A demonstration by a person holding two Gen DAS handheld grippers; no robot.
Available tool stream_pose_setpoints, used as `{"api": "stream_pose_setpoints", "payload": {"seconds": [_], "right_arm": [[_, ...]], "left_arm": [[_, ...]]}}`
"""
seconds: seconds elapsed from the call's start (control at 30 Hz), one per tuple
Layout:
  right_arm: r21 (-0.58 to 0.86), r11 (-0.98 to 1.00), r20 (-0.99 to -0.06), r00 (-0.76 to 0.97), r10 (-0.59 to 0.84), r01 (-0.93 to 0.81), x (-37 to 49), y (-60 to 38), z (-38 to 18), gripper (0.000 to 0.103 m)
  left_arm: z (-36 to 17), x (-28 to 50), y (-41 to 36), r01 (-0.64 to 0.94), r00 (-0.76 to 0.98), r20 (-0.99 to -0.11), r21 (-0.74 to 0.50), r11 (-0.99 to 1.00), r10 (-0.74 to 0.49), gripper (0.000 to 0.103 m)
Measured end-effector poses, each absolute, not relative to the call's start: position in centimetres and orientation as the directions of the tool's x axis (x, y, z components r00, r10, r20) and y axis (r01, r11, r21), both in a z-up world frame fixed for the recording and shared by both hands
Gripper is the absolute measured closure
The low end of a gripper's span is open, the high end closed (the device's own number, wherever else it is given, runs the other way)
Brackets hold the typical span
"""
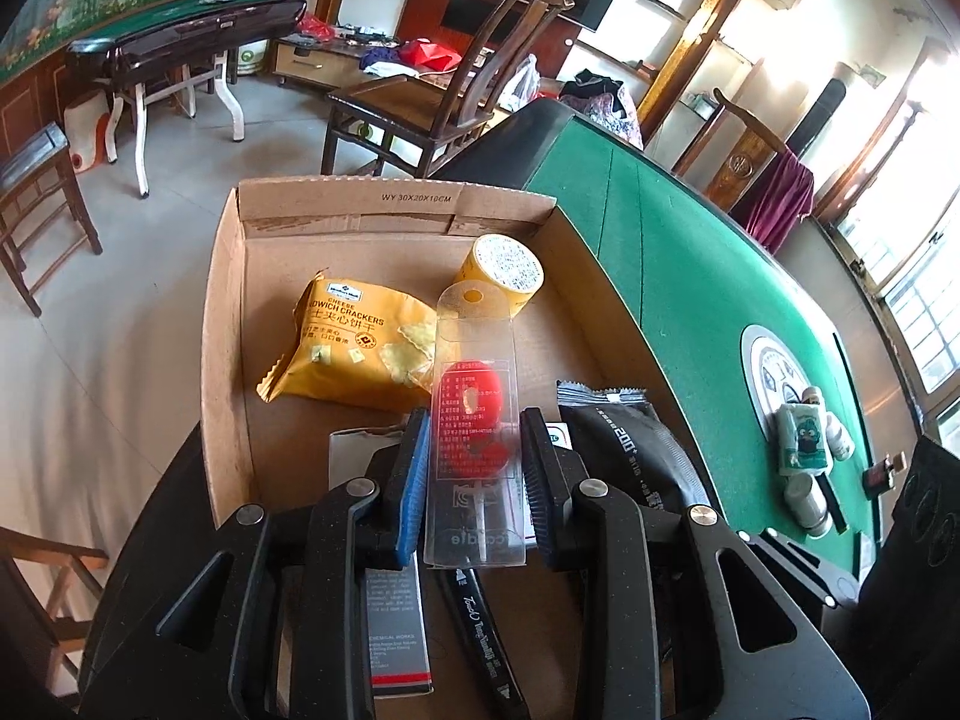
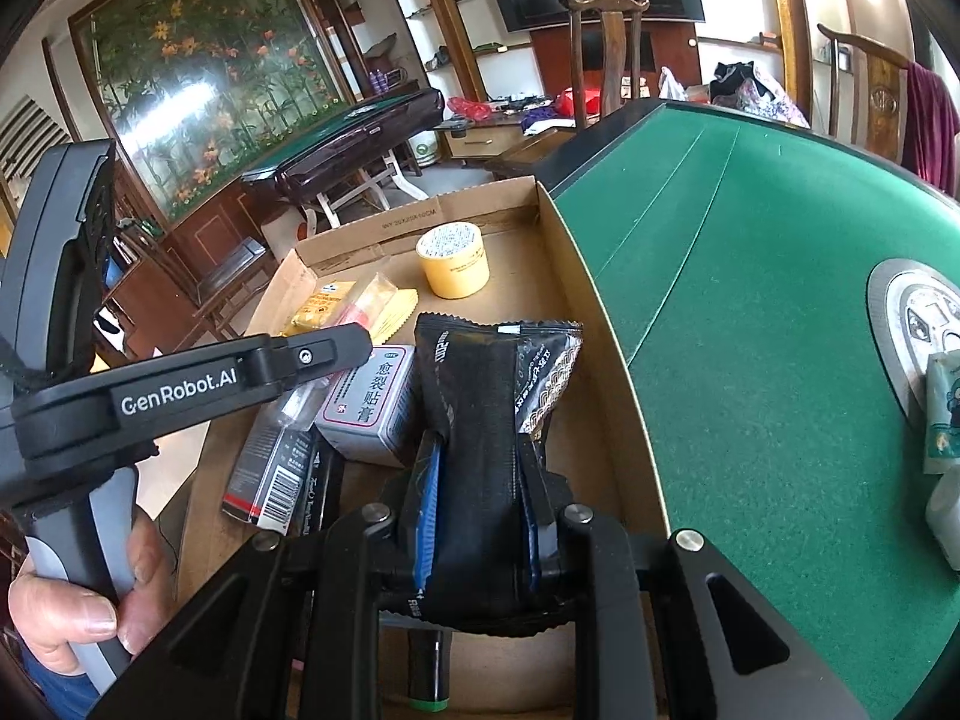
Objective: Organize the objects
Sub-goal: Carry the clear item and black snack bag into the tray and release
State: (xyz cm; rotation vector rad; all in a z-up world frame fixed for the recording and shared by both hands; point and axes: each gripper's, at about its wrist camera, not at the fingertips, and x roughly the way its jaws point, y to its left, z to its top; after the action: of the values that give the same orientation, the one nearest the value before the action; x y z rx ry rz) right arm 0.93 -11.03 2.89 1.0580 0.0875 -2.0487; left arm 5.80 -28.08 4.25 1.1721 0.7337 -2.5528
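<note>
our left tool (image 1: 474,468) pinches the clear pack (image 1: 474,420) over the box (image 1: 228,312). our right tool (image 2: 480,498) squeezes the black bag (image 2: 480,420) there. we should lower both gently, then let go.

Yellow foil cracker packet (image 1: 348,342), yellow tape roll (image 1: 501,270) at one o'clock, black foil pouch (image 2: 486,414) apparently wave-patterned, green felt tabletop (image 2: 750,300).

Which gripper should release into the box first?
Probably the right. The right gripper holds the black pouch low over a bare patch of the cardboard box. The left gripper holds its clear blister pack above a marker and carton.
</note>
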Motion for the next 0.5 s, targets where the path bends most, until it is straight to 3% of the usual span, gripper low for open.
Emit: {"api": "stream_pose_setpoints", "payload": {"seconds": [0.5], "right_arm": [[0.324,-0.647,-0.706,-0.278,-0.651,0.69,1.5,-9.6,3.4,0.079]], "left_arm": [[4.9,7.0,-27.4,0.416,-0.637,-0.771,-0.356,-0.837,0.011,0.069]]}}
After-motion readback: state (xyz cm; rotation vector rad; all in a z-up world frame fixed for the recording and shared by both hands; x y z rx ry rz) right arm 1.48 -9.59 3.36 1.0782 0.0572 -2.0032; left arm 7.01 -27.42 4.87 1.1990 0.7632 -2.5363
